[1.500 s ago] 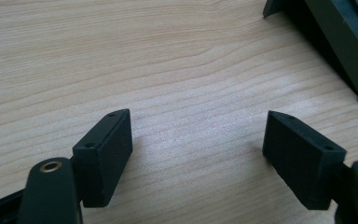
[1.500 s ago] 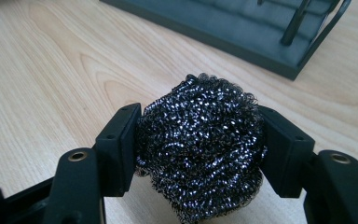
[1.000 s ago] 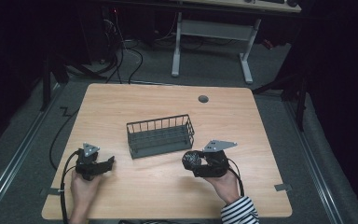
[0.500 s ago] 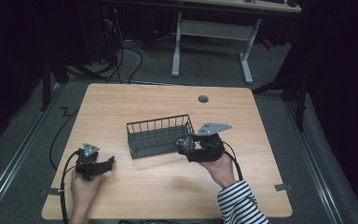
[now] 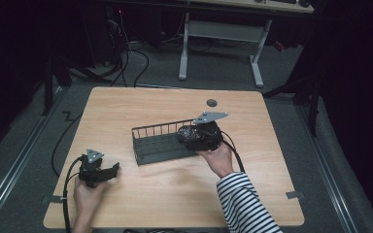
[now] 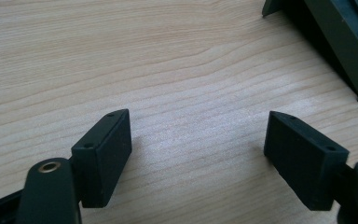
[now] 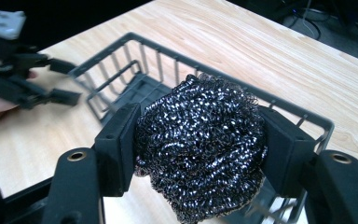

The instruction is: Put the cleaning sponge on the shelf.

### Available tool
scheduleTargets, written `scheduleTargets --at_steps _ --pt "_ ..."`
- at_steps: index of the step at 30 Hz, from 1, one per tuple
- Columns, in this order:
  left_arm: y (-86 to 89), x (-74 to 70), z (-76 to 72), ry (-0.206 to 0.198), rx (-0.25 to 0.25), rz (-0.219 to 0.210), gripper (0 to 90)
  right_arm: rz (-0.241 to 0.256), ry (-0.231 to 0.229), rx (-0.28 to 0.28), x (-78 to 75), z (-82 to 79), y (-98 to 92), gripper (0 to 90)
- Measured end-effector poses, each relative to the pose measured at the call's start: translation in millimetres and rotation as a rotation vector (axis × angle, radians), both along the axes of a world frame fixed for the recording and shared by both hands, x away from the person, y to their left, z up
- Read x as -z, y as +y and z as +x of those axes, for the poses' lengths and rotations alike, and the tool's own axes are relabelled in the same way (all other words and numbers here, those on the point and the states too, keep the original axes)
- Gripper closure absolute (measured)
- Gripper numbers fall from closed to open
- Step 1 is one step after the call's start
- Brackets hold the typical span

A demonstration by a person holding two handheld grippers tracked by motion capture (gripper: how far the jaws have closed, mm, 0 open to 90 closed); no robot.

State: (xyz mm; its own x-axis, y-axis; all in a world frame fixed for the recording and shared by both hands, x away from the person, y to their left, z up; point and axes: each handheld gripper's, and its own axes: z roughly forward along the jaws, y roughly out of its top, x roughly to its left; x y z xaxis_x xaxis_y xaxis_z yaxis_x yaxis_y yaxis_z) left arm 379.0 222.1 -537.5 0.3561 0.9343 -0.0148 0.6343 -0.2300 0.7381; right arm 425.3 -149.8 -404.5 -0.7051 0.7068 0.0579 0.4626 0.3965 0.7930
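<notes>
Right gripper (image 7: 200, 154) closed on a round ball of dark shiny steel wool (image 7: 200, 144), pressed between both black jaws. Held just above the right end of the dark grey wire basket (image 5: 158, 143), over its rim, as seen in the high view (image 5: 190, 136). Basket standing near the middle of the light wooden table (image 5: 126, 104), long side turned a little. In the right gripper view, basket (image 7: 135, 79) directly behind and under the steel wool.

Left gripper (image 5: 108, 171) resting low on the table, well apart from the basket, toward its front left. Jaws wide open with nothing between them, only bare wood under (image 6: 198, 140). One corner of the basket (image 6: 335, 42) visible at the upper right in the left gripper view.
</notes>
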Motion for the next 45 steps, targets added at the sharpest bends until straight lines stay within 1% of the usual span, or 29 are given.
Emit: scheduleTargets --at_steps 1,2,3,4,5,6,7,8,10,12,14,15,19,23,25,26,29,30,33,37,38,40,42,43,45 --pt "-0.1 0.0 0.0 0.000 0.000 0.000 23.8 0.000 0.000 0.000 0.0 0.0 0.0 36.9" --pt "0.0 0.0 0.0 0.000 0.000 0.000 23.8 -0.007 0.014 0.023 2.3 8.0 2.6 36.8" --pt "0.0 0.0 0.0 0.000 0.000 0.000 23.8 -0.007 0.014 0.023 2.3 8.0 2.6 36.8" --pt "-0.1 0.0 0.0 0.000 0.000 0.000 23.8 -0.015 0.018 0.033 5.2 14.6 5.1 36.7" --pt "-0.1 0.0 0.0 0.000 0.000 0.000 23.8 -0.022 0.017 0.040 7.5 18.0 6.6 36.6" --pt "-0.1 0.0 0.0 0.000 0.000 0.000 23.8 -0.032 0.025 0.053 10.1 21.4 8.4 36.5" --pt "-0.1 0.0 0.0 0.000 0.000 0.000 23.8 -0.032 0.025 0.053 10.1 21.4 8.4 36.5" --pt "-0.1 0.0 0.0 0.000 0.000 0.000 23.8 -0.048 0.030 0.063 14.7 26.2 11.4 36.4" --pt "-0.1 0.0 0.0 0.000 0.000 0.000 23.8 -0.054 0.036 0.067 17.1 28.2 12.6 36.3" --pt "-0.1 0.0 0.0 0.000 0.000 0.000 23.7 -0.071 0.049 0.078 25.0 34.0 15.5 36.2" --pt "-0.1 0.0 0.0 0.000 0.000 0.000 23.7 -0.079 0.054 0.084 26.6 34.9 16.4 36.1" --pt "-0.1 0.0 0.0 0.000 0.000 0.000 23.7 -0.096 0.063 0.087 30.9 37.5 18.1 36.0" --pt "-0.1 0.0 0.0 0.000 0.000 0.000 23.7 -0.117 0.082 0.090 37.2 40.4 20.3 35.7" --pt "-0.1 0.0 0.0 0.000 0.000 0.000 23.8 -0.135 0.086 0.095 39.4 41.7 20.7 35.3" --pt "-0.1 0.0 0.0 0.000 0.000 -0.001 23.8 -0.133 0.088 0.092 39.7 42.3 20.0 34.7" --pt "-0.1 0.0 0.0 0.000 0.000 -0.001 23.8 -0.126 0.098 0.087 40.3 43.0 19.4 34.3" --pt "-0.1 0.0 0.0 0.000 0.000 -0.001 23.8 -0.132 0.106 0.086 41.4 43.2 19.5 32.4" --pt "0.0 0.0 0.0 0.000 0.000 -0.001 23.8 -0.126 0.111 0.083 42.3 44.1 18.9 29.6" --pt "0.0 0.0 0.0 0.000 0.000 -0.001 23.8 -0.124 0.109 0.084 41.5 44.1 18.1 28.3" --pt "0.0 0.0 0.0 0.000 0.000 -0.001 23.8 -0.109 0.092 0.076 38.1 41.5 16.1 28.1" --pt "0.0 0.0 0.0 0.000 0.000 -0.001 23.8 -0.095 0.084 0.075 35.9 39.3 14.0 28.4" --pt "0.0 0.0 0.0 0.000 0.000 -0.001 23.8 -0.089 0.080 0.076 35.0 38.4 12.8 28.7" --pt "0.0 0.1 0.0 0.000 0.000 -0.001 23.8 -0.067 0.062 0.081 30.8 34.6 6.7 29.3" --pt "0.0 0.1 0.0 0.000 0.000 -0.001 23.7 -0.067 0.062 0.081 30.8 34.6 6.7 29.3" --pt "0.0 0.0 0.0 0.000 0.000 -0.001 23.8 -0.058 0.045 0.084 26.6 31.5 1.6 29.9"
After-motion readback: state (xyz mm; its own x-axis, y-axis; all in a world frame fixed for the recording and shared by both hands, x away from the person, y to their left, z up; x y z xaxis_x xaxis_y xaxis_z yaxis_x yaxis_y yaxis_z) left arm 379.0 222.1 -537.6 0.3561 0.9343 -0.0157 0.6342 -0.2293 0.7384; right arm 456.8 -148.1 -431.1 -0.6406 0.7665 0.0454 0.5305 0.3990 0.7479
